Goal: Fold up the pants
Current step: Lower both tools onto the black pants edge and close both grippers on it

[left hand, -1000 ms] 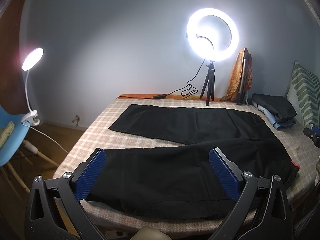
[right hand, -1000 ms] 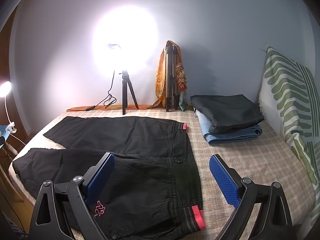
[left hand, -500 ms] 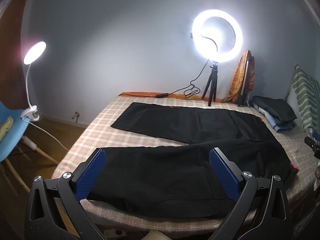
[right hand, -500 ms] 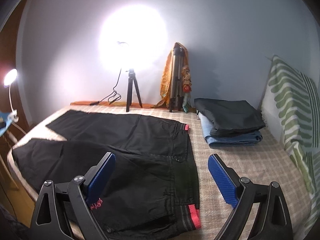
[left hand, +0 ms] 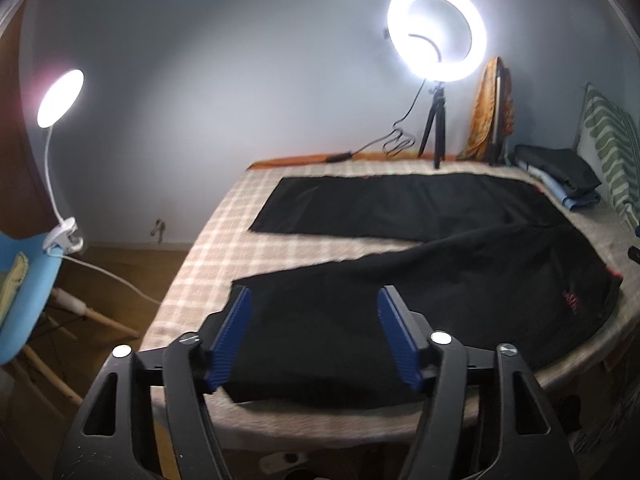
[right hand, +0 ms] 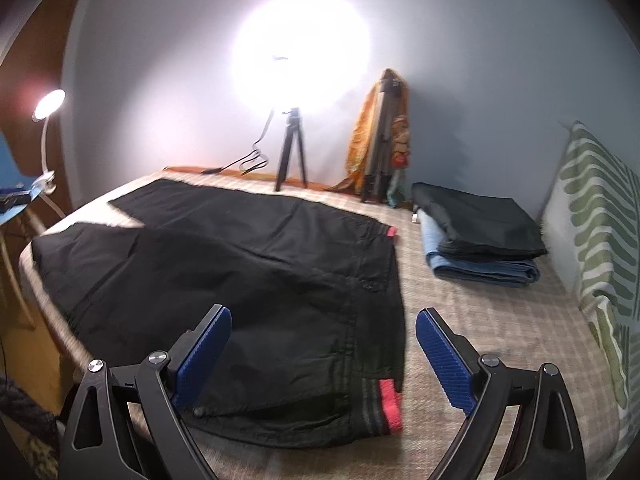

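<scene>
Black pants [left hand: 400, 264] lie spread flat on the checked bed [left hand: 224, 248], legs apart in a V toward the left. My left gripper [left hand: 314, 316] is open and empty, above the cuff end of the near leg. In the right wrist view the pants [right hand: 248, 264] show their waistband with a red tag [right hand: 390, 402] at the near edge. My right gripper [right hand: 324, 338] is open and empty, over the waistband corner, apart from the cloth.
A ring light on a tripod [left hand: 436, 36] stands at the back of the bed beside a draped orange cloth [left hand: 490, 116]. Folded clothes [right hand: 480, 236] are stacked at the back right, next to a green patterned pillow [right hand: 600, 240]. A clip lamp [left hand: 60, 96] and blue chair [left hand: 24, 296] stand to the left.
My left gripper has moved left toward the near leg's cuff, and its fingers have narrowed. My right gripper has shifted toward the near waistband corner, still open.
</scene>
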A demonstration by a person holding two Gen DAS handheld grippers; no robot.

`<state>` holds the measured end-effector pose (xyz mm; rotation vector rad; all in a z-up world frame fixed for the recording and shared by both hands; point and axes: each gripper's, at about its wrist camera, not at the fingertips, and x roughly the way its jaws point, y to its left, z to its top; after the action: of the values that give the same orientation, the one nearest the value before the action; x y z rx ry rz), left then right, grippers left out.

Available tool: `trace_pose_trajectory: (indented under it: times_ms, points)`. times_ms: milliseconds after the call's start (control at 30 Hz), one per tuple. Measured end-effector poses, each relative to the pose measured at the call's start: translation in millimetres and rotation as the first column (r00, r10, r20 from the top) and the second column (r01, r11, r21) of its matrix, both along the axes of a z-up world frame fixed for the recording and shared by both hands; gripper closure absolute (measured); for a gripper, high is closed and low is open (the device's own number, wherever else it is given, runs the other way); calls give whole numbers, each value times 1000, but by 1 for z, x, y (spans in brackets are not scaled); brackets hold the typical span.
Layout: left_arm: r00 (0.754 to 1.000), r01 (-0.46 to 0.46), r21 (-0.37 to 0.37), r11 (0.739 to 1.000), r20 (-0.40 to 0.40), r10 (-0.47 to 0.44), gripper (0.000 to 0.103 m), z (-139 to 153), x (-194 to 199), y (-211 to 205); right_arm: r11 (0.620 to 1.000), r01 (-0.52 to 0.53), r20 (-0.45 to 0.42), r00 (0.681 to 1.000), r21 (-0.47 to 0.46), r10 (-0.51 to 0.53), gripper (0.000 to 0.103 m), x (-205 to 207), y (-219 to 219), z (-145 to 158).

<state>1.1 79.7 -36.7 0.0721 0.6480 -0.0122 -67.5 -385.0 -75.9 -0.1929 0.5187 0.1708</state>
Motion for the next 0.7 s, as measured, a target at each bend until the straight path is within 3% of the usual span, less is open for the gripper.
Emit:
trace_pose_trajectory:
  times_ms: [167,200,267,367,533,700]
  points:
    - [997,1,-36,999,-77,-4,53,-17,1,26,991,-122,-58,991,-47,119,9,-5,20,-15]
    - [996,11,-35,999,-88,-14,55,-20,0,27,987,-150,-75,986,-60,146,11,-6,26,-19]
    - [993,49,-4,999,-112,-49,56,-27,-3,22,974,-213,-121,972,-82,203,26,-7,37,-28]
    - [984,105,25,994,-146,-101,56,-36,-5,14,946,-304,-204,939,-114,277,29,-8,55,-45]
    - [968,160,71,985,-207,-142,56,-54,-5,4,907,-385,-278,902,-173,330,33,-15,70,-68]
    - [956,206,68,976,-225,-186,56,-61,-8,-5,883,-416,-322,885,-220,337,34,-14,77,-81]
